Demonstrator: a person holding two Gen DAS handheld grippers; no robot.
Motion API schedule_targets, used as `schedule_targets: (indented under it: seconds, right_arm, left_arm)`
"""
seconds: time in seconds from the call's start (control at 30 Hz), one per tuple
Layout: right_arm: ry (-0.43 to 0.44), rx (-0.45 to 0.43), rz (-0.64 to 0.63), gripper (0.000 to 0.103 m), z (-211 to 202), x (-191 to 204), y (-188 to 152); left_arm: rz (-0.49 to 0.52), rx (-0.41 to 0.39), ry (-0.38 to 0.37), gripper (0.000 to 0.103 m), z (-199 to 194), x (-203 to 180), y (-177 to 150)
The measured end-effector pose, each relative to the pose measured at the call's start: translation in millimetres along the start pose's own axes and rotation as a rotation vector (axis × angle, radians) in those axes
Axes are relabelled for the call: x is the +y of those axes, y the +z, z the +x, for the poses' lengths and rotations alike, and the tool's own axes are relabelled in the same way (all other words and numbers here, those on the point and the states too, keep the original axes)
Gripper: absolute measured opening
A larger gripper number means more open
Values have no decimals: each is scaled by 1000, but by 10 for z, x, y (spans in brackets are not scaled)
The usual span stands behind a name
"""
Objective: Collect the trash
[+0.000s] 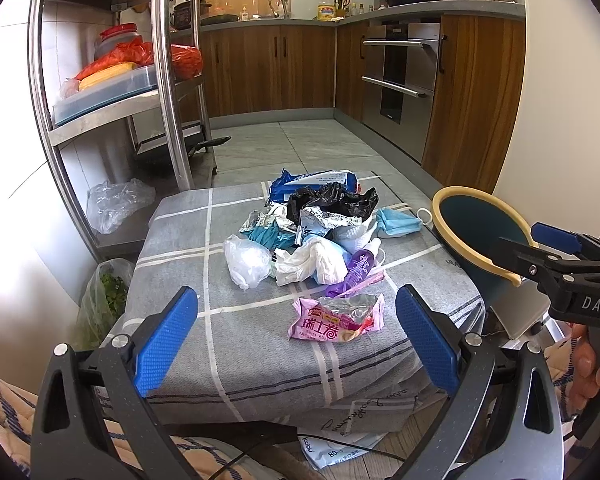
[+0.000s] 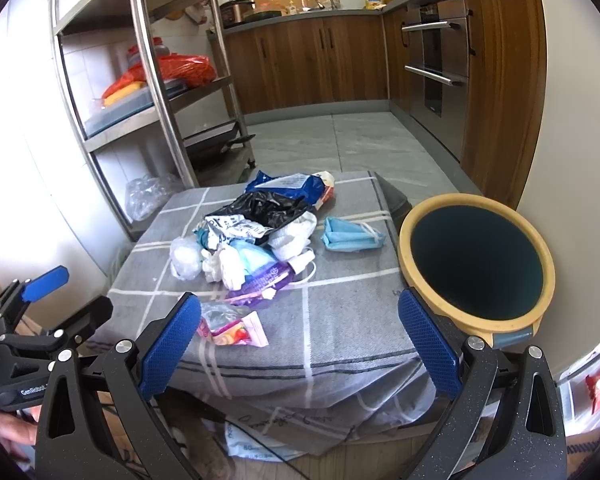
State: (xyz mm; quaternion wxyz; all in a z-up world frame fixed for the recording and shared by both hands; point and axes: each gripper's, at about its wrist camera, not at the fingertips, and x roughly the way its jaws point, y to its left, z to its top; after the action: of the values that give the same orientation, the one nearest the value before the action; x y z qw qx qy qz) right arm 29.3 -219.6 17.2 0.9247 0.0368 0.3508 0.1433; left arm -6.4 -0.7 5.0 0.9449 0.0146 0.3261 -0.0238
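A pile of trash (image 1: 316, 224) lies on a low table under a grey checked cloth (image 1: 188, 216): a black bag, blue packets, white tissues, a clear bag, a purple wrapper (image 1: 356, 270) and a blue face mask (image 1: 398, 222). A pink snack wrapper (image 1: 336, 320) lies nearest, between my open left gripper's (image 1: 296, 336) fingers but ahead of them. A dark bin with a yellow rim (image 2: 476, 264) stands at the table's right edge. My right gripper (image 2: 300, 340) is open and empty, near the table's front edge, with the pink wrapper (image 2: 232, 330) by its left finger.
A steel shelf rack (image 1: 168, 80) with bags and trays stands at the left. Plastic bags (image 1: 116, 204) lie on the floor beside the table. Wooden cabinets and an oven (image 1: 400, 76) line the back and right. Packets (image 1: 336, 448) lie under the table front.
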Motion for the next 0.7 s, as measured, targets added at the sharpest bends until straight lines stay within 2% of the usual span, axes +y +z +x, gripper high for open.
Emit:
schedule_targets:
  seconds: [0.7]
  right_arm:
    - [3, 5, -3, 98, 30, 28, -21]
  left_arm:
    - [-3, 5, -1, 97, -12, -53, -6]
